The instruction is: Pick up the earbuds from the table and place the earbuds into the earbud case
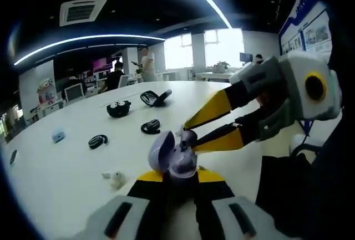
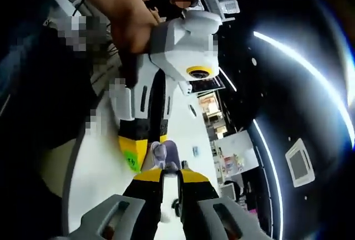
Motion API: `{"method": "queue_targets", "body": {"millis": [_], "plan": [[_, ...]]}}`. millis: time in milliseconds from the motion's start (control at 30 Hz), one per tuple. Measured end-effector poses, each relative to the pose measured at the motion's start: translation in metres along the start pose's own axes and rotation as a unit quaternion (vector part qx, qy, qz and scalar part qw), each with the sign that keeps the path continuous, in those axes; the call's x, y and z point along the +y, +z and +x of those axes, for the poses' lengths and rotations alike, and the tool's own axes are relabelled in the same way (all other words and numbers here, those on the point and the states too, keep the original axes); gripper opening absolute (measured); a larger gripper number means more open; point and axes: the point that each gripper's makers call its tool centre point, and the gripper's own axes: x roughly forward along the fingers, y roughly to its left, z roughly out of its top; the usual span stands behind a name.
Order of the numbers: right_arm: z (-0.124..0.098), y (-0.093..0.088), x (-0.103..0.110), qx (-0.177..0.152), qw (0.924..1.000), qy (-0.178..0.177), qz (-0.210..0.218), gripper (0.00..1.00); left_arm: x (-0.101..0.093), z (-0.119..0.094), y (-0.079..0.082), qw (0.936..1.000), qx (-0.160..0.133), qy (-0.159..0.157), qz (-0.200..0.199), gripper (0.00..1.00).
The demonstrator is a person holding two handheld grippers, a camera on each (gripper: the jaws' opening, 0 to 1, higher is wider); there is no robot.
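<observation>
My left gripper [image 1: 173, 174] is shut on an open purple earbud case [image 1: 169, 157], held above the near edge of the white table [image 1: 66, 184] with its lid tipped up to the left. My right gripper [image 1: 188, 133] reaches in from the right, its yellow-tipped jaws shut on a small purple earbud [image 1: 188, 137] right over the case's open top. In the right gripper view, my right gripper [image 2: 170, 170] points at the case [image 2: 165, 154], which the left gripper [image 2: 148, 151] grips from above. A white earbud [image 1: 116, 179] lies on the table left of the case.
Several other earbud cases lie on the table: black ones [image 1: 118, 108] [image 1: 155, 97] [image 1: 150, 126] [image 1: 97, 141] and a pale blue one [image 1: 58, 136]. People stand by desks at the far end of the room. A person's arm [image 2: 125, 13] holds the left gripper.
</observation>
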Motion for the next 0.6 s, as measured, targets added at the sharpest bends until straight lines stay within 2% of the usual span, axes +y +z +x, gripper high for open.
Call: {"method": "queue_targets", "body": {"millis": [233,600], "plan": [[0.0002,-0.0002,-0.0011,-0.012,0.9987,0.007,0.049,0.1,-0.0003,0.0007,0.0003,1.0,0.0,-0.002,0.0,0.2],[0.0015,-0.0027,-0.0021,-0.026,0.9946,0.013,0.1,0.1,-0.0001,0.0031,0.0007,1.0,0.002,-0.006,0.002,0.2]]}}
